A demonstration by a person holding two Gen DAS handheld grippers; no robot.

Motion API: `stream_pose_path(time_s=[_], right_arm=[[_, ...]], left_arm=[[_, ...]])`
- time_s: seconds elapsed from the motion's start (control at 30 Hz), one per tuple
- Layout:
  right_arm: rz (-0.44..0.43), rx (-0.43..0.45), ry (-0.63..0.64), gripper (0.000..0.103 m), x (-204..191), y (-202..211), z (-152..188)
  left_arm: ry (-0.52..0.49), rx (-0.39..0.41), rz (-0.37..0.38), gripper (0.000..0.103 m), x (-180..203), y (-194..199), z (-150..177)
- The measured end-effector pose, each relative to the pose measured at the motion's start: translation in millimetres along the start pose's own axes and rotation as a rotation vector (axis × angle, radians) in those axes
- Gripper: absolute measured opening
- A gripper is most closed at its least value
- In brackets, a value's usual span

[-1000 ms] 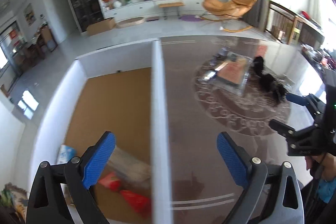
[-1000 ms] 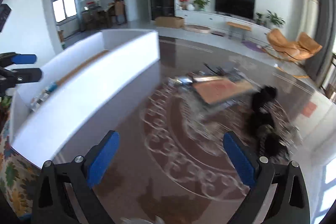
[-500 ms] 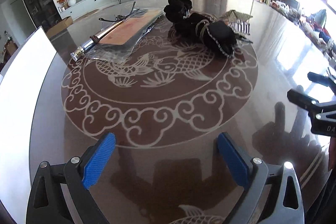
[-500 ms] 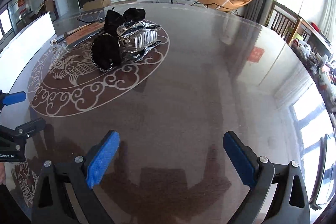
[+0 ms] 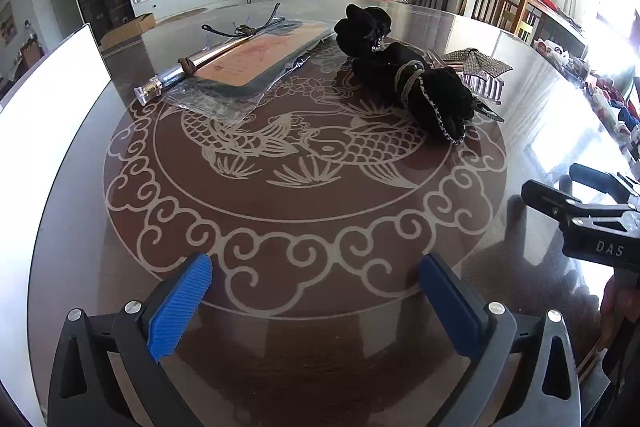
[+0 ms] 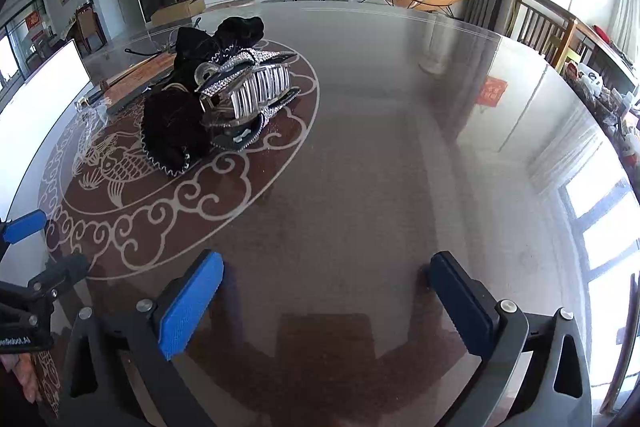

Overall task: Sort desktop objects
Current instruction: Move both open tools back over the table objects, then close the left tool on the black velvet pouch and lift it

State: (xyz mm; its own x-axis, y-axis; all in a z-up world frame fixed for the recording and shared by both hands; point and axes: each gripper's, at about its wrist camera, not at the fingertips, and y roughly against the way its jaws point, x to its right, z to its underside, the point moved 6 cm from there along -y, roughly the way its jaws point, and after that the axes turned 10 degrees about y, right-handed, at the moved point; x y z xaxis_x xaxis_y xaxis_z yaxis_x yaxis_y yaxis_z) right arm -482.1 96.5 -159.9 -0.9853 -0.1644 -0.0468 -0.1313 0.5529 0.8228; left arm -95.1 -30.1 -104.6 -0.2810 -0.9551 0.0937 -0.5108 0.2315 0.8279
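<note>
On the round glass table lie two black scrunchies (image 5: 400, 75) tied together, a rhinestone hair claw (image 5: 480, 75), an orange comb in a clear bag (image 5: 256, 61) and a silver pen-like tube (image 5: 180, 75). The scrunchies (image 6: 176, 123) and claw (image 6: 252, 87) also show in the right wrist view. My left gripper (image 5: 316, 303) is open and empty, near the table's front edge. My right gripper (image 6: 326, 299) is open and empty, over bare glass right of the objects.
A white box wall (image 5: 44, 115) stands at the table's left edge. The table (image 6: 400, 147) has a fish and cloud pattern at its centre. Chairs and a living room lie beyond.
Both grippers swung away from the white box toward the table centre. The left view now faces the objects closer than half a second ago. Both stayed open.
</note>
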Motion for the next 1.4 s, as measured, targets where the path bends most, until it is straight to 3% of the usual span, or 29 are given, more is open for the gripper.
stream_pose_path(time_s=[0.17,0.33,0.4,0.5,0.63,0.83,1.13,1.4], right_arm=[[0.0,0.0,0.001,0.103,-3,-21,-31],[0.056,-0.013,-0.087,0.103,2,-41,-59],[-0.002,-0.003,-0.035,0.103,-16,-43,-67],[-0.204,0.037,0.13,0.103,-55,-33,-68],[-0.14,0.024,0.194,0.103,-47,-25,-44],[-0.094,0.03,0.123,0.103,-21,-12,-17],[-0.072,0.031,0.099,0.103,-13,-15,-23],[-0.074,0.032,0.099,0.103,-11,-14,-23]], left_arm=[[0.002,0.001,-0.003,0.103,0,0,0],[0.005,0.002,-0.003,0.103,0,-1,0],[0.006,0.002,-0.002,0.103,0,0,1],[0.005,0.003,-0.003,0.103,1,-1,1],[0.007,0.004,-0.004,0.103,1,-1,1],[0.008,0.005,-0.009,0.103,0,-1,0],[-0.005,0.001,0.0,0.103,6,-7,-5],[-0.084,-0.01,0.06,0.103,25,-36,-46]])
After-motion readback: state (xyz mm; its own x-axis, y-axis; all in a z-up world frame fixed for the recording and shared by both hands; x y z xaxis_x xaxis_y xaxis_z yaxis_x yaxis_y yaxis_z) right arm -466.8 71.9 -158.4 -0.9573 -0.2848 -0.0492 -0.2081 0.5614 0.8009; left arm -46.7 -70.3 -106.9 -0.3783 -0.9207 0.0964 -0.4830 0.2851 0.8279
